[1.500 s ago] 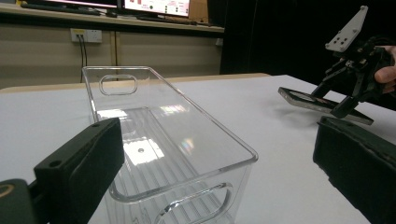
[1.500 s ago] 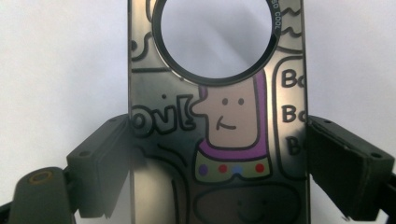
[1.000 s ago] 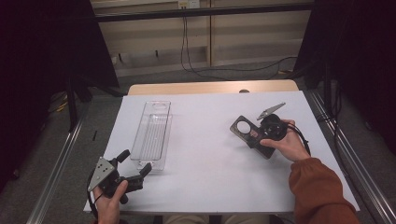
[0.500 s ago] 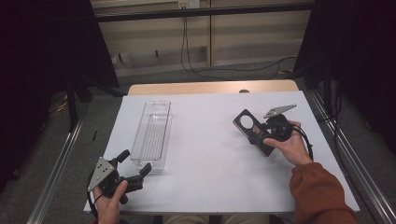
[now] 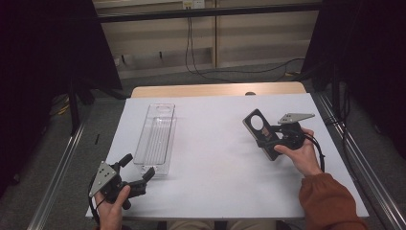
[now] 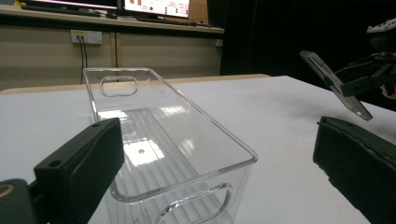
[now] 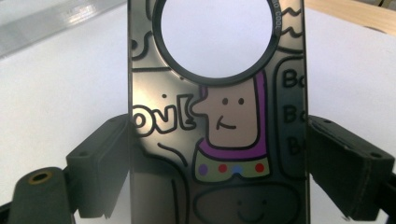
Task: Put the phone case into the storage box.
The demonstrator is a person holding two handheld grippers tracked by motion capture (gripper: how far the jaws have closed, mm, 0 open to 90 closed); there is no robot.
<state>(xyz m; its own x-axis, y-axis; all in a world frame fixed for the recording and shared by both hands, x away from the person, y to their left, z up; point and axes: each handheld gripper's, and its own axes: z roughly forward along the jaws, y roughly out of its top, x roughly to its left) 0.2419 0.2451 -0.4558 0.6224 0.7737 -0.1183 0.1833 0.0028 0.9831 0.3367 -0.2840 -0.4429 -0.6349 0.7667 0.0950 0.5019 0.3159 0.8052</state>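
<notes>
Right gripper (image 5: 276, 140) has shifted only slightly since the earlier frames, tipping the phone case (image 5: 261, 132) a bit more upright; left gripper (image 5: 136, 173) has stayed put at the near left corner of the bench (image 5: 215, 143). Progress, judged: case is picked up, clear of the bench surface, but not yet in the clear bin (image 5: 155, 139), which lies well apart to the left, empty as far as visible. Left to do, likely: carry the case across and drop it in. Fingers of the right gripper are clenched on the case's two long edges, seen in the right gripper view, cartoon print and round camera hole (image 7: 215, 35) facing the camera. Right hand (image 5: 299, 153) rests low, forearm in an orange sleeve (image 5: 330, 203). Left gripper's fingers (image 6: 84, 163) are spread and released, holding nothing, pointed at the bin's near end, just short of it.
</notes>
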